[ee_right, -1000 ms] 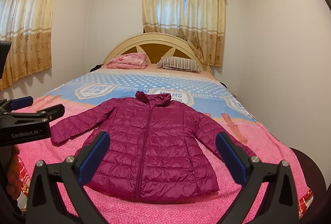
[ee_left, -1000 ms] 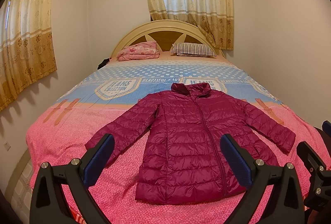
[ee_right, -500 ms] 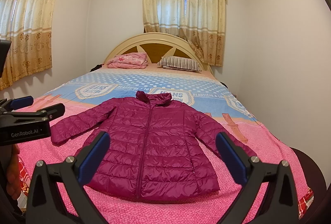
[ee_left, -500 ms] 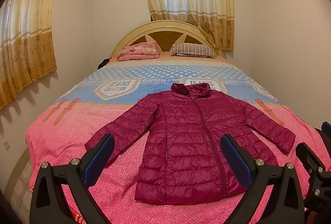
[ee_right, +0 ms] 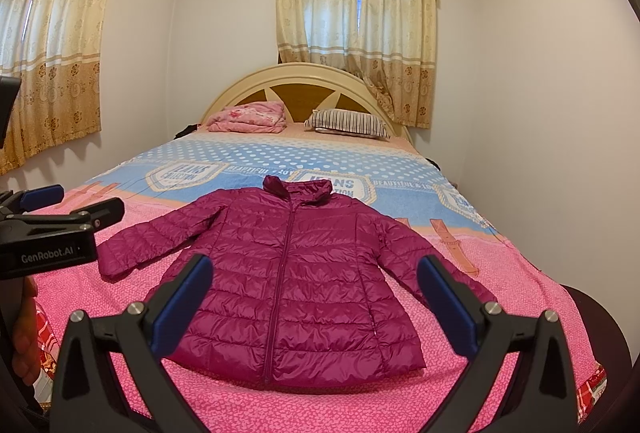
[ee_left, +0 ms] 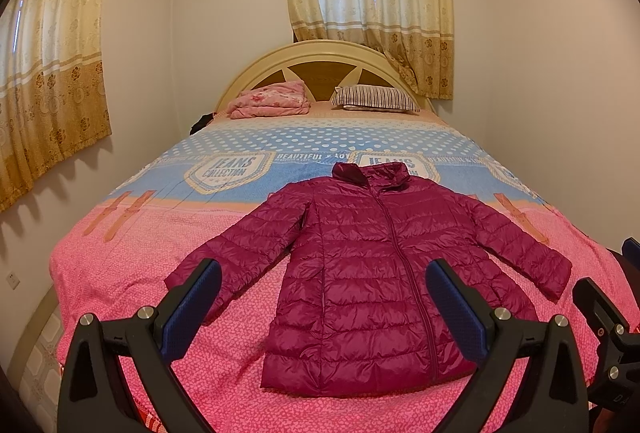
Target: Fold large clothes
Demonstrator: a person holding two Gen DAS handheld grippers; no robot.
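A magenta quilted puffer jacket (ee_left: 372, 265) lies flat and zipped on the bed, collar toward the headboard, both sleeves spread out; it also shows in the right wrist view (ee_right: 292, 273). My left gripper (ee_left: 324, 309) is open and empty, held above the bed's foot, short of the jacket's hem and left sleeve. My right gripper (ee_right: 316, 305) is open and empty, also short of the hem. The left gripper's body (ee_right: 48, 233) shows at the left edge of the right wrist view.
The bed (ee_left: 120, 273) has a pink and blue cover. A folded pink blanket (ee_left: 272, 101) and a striped pillow (ee_left: 376, 99) lie by the headboard. Walls stand close on both sides, with curtained windows at the left and behind.
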